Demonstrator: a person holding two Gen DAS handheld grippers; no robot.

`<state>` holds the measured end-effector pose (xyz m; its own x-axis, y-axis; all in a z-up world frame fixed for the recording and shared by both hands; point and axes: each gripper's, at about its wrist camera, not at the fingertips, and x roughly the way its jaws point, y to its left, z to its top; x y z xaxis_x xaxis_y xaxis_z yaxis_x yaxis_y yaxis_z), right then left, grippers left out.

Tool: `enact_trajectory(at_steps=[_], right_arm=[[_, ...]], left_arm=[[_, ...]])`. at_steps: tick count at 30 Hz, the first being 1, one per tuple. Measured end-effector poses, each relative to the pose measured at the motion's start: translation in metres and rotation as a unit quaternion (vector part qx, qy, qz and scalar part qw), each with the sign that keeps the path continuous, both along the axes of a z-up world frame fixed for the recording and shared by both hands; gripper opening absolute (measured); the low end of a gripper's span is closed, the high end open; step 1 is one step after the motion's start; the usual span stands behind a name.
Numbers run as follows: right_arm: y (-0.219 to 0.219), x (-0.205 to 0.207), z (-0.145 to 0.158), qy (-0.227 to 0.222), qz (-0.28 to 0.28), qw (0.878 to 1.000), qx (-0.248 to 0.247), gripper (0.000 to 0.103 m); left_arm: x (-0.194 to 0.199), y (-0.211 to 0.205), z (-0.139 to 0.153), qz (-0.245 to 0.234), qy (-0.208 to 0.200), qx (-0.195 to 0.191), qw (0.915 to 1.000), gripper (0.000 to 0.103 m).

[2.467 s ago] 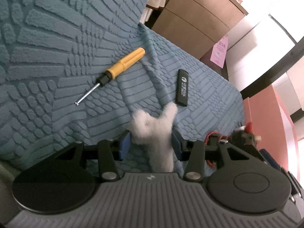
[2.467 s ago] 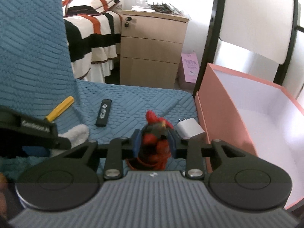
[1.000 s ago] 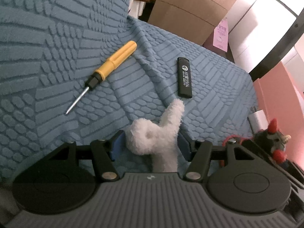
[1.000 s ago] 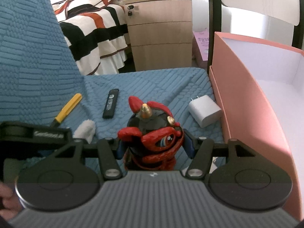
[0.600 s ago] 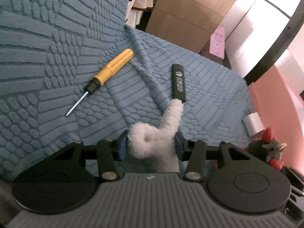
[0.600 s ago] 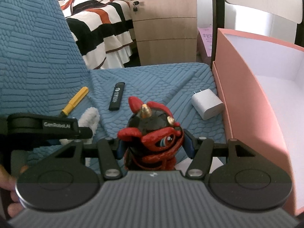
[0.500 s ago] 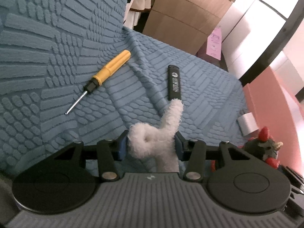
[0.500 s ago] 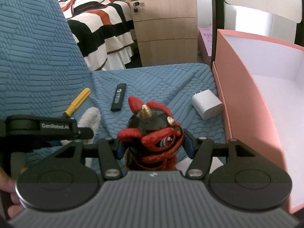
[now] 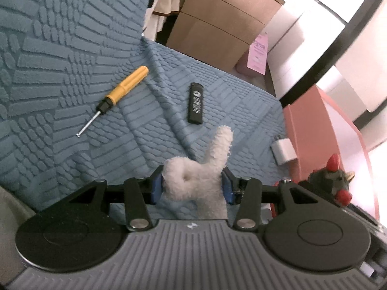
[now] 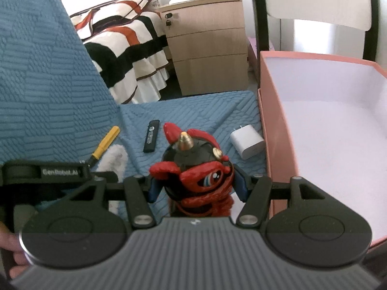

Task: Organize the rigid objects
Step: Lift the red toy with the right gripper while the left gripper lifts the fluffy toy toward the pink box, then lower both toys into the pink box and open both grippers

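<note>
My left gripper (image 9: 192,186) is shut on a white fluffy plush toy (image 9: 219,145), its blue pads pressing both sides, held above the blue cover. My right gripper (image 10: 197,186) is shut on a red and black horned figurine (image 10: 193,159), which also shows at the right edge of the left wrist view (image 9: 331,176). On the cover lie a yellow-handled screwdriver (image 9: 121,91), a black lighter (image 9: 195,106) and a white charger plug (image 10: 246,143). An open pink box (image 10: 266,145) with a white inside stands just right of the plug.
The blue textured cover (image 9: 48,48) rises steeply at the left like a backrest. Beyond the seat edge stand a wooden drawer cabinet (image 10: 208,48), a striped bed (image 10: 121,48) and a white chair (image 10: 314,0). A hand (image 10: 9,251) shows at the lower left.
Both grippers have lifted with their toys, so the cover and its objects look farther away. The left jaws have narrowed on the plush. The right grip is unchanged.
</note>
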<state>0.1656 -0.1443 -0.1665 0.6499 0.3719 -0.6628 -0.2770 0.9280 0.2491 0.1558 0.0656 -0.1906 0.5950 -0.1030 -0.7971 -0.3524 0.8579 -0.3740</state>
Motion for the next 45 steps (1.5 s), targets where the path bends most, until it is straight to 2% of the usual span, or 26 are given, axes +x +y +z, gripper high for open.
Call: enact_trajectory(at_steps=[8,20,30,34,38,45], right_arm=[[-0.022,-0.001,0.034,-0.008,0.004,1.000,0.012,0.061],[-0.072,0.014,0.094,-0.038,-0.007,0.999,0.022,0.061],[-0.122,0.029,0.133,-0.069,-0.029,0.997,0.025,0.061],[-0.146,0.035,0.134,-0.065,-0.043,0.997,0.016,0.061],[-0.167,0.037,0.134,-0.064,-0.061,0.996,0.012,0.061],[-0.201,0.038,0.112,-0.036,-0.085,0.996,0.006,0.061]], left_arm=[[0.000,-0.029,0.040,-0.016,-0.012,0.003,0.9998,0.053],[0.026,-0.081,0.124,-0.048,-0.062,0.009,0.9968,0.053],[0.054,-0.139,0.178,-0.082,-0.108,0.002,0.9907,0.053],[0.065,-0.168,0.183,-0.096,-0.117,-0.024,0.9882,0.053],[0.076,-0.204,0.186,-0.120,-0.112,-0.015,0.9863,0.054],[0.089,-0.242,0.157,-0.144,-0.102,-0.021,0.9840,0.054]])
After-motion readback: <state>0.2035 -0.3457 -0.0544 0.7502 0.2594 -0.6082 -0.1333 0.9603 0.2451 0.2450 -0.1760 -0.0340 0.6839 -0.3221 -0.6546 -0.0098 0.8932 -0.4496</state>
